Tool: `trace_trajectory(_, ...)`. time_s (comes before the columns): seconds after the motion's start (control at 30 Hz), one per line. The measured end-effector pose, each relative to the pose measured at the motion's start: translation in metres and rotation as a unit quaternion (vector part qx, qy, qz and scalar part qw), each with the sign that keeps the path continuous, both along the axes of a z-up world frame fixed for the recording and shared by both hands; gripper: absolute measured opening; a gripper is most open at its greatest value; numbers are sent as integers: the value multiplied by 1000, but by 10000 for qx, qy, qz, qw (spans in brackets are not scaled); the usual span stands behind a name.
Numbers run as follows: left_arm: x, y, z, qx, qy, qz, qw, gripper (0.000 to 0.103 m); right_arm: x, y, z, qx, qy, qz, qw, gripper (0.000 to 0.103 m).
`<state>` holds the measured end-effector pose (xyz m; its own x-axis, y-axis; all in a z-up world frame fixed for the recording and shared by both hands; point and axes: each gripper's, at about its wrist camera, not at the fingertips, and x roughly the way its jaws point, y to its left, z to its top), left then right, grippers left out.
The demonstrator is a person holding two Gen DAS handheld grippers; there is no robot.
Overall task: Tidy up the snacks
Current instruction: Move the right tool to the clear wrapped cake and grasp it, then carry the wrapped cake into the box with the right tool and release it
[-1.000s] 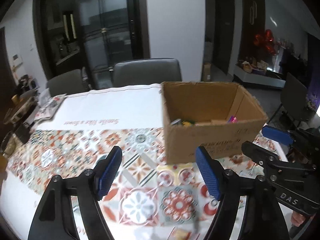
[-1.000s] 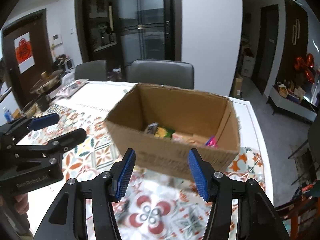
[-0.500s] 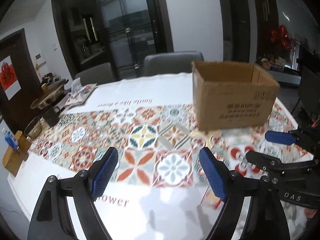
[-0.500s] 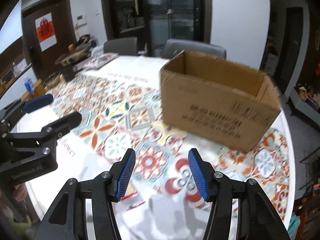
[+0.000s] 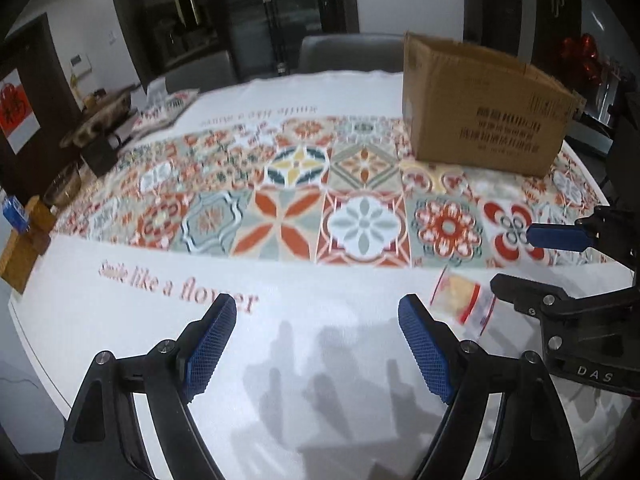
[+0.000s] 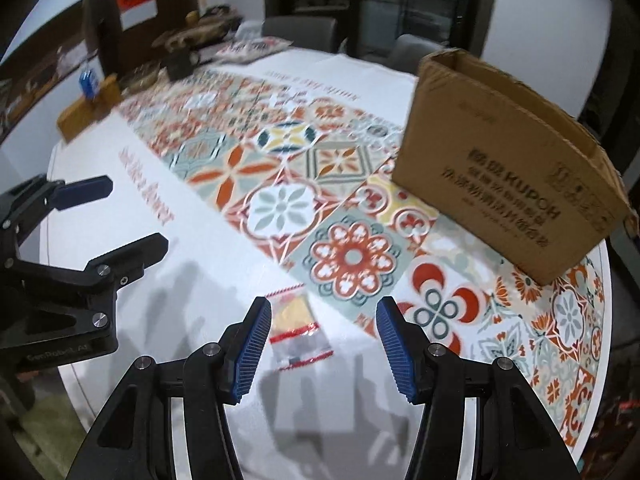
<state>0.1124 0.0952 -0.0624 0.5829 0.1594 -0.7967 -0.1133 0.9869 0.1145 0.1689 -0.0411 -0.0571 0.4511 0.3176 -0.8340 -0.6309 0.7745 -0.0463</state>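
Observation:
A clear snack packet with red edges and a yellow snack inside [image 6: 297, 326] lies flat on the white part of the tablecloth; it also shows in the left wrist view [image 5: 462, 298]. My right gripper [image 6: 322, 346] is open and empty, low over the table, the packet just ahead between its fingers, nearer the left one. My left gripper [image 5: 316, 350] is open and empty, to the left of the packet. An open cardboard box [image 6: 508, 168] stands on the patterned cloth at the far right [image 5: 480, 108]; its inside is hidden.
The round table [image 5: 120, 320] has a tiled-pattern cloth with white bands. A wooden block [image 5: 24, 240], bowls and clutter [image 5: 96, 128] sit at the far left edge. Grey chairs [image 5: 344, 54] stand behind the table.
Both grippers have pulled back from the box and dropped toward the table's near edge. The box's inside has gone out of sight, and the snack packet has come into view by the right gripper.

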Motion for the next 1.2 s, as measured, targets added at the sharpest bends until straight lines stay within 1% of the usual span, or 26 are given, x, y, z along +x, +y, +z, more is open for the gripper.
trace_trajectory(0.1, -1, 2, -10, -78, 150, 46, 9998, 83, -2, 8, -8, -102, 148, 213, 9996, 56)
trace_trajectory(0.33, 0, 8, -26, -172, 421, 189, 9988, 83, 7, 22, -34, -380, 545, 437, 9968, 56)
trace_trajectory(0.47, 1, 12, -33, -248, 514, 239, 9981, 83, 10, 30, -46, -580, 600, 514, 9952, 56)
trace_trajectory(0.6, 5, 13, -36, -428, 565, 255, 9972, 83, 15, 34, -54, -695, 641, 514, 9942, 56)
trace_trajectory(0.9, 10, 14, -43, -448, 632, 304, 9965, 83, 25, 38, -62, -636, 739, 430, 9943, 56)
trace_trajectory(0.97, 11, 15, -43, -457, 622, 318, 9965, 83, 25, 39, -63, -610, 748, 416, 9945, 51)
trace_trajectory(1.0, 11, 15, -42, -456, 612, 323, 9966, 83, 24, 39, -62, -550, 764, 417, 9947, 42)
trace_trajectory(1.1, 12, 15, -40, -463, 585, 343, 9966, 83, 23, 38, -62, -504, 759, 387, 9951, 39)
trace_trajectory(1.2, 14, 15, -37, -481, 546, 346, 9967, 83, 20, 35, -60, -438, 729, 319, 9959, 38)
